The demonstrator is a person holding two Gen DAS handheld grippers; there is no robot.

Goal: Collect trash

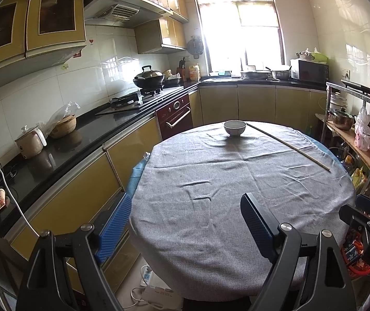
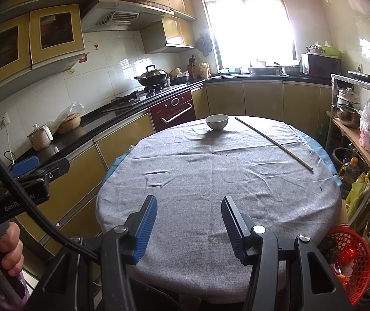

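While both tongs (image 1: 185, 207) (image 2: 189, 207) hang spread and empty, a bowl (image 2: 217, 121) sits on the table (image 2: 211, 181).

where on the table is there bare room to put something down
Most of the grey tablecloth is bare: the whole near half between the grippers and the bowl, and the left side towards the counter. The far edge is taken by the bowl and the long stick slanting down the right side. The shelf on the right is crowded.
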